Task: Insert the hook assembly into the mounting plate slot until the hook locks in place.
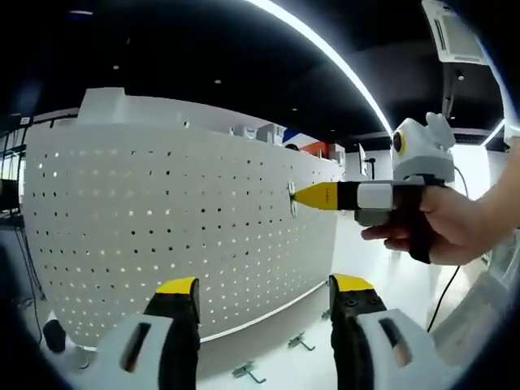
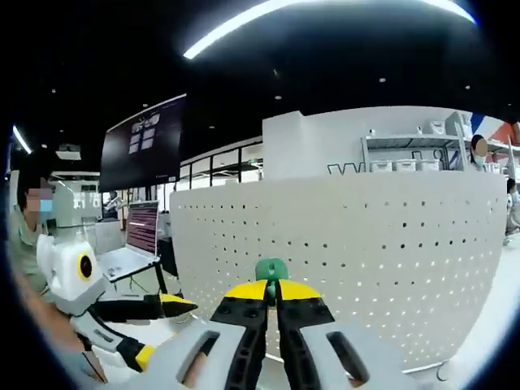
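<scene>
The right gripper [image 2: 272, 294] has its fingers clamped on the green hook [image 2: 271, 269], held at the pegboard [image 1: 162, 219]; whether it has locked is unclear. The left gripper [image 1: 264, 286], fingers apart, waits before the pegboard, spare hooks [image 1: 299, 342] lying below.

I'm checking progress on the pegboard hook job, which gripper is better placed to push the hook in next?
Right. The right gripper is shut on the hook, its tips at the pegboard. The left gripper is open, holds nothing and is back from the board.
</scene>
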Demonstrator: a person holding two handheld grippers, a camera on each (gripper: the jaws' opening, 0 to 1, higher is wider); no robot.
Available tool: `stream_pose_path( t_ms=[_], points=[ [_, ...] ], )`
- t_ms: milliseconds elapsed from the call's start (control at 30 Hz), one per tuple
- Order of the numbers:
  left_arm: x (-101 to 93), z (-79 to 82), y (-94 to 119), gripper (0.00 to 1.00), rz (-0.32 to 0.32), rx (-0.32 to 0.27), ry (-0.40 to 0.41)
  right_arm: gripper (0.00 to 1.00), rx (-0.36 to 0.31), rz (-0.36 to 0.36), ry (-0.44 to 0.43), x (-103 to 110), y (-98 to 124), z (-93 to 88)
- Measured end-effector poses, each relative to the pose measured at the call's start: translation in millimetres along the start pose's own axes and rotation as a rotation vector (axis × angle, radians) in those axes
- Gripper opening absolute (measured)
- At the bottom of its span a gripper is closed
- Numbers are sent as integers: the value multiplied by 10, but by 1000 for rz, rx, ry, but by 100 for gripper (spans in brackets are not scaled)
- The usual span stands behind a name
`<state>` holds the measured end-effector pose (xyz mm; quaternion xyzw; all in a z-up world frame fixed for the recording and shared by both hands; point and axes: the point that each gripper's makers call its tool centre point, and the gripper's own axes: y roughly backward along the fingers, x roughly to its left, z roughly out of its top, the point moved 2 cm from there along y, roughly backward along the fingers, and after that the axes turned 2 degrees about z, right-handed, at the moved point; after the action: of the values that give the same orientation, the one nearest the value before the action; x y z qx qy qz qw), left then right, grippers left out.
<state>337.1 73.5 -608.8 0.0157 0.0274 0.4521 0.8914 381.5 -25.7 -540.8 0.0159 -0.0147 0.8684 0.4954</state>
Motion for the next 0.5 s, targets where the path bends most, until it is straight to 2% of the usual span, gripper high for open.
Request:
stream_pose_path(
  t_ms=[500],
  points=[
    [-14, -121, 265, 68, 23, 2, -9, 1, -32, -84, -15, -241, -189, 210]
  ],
)
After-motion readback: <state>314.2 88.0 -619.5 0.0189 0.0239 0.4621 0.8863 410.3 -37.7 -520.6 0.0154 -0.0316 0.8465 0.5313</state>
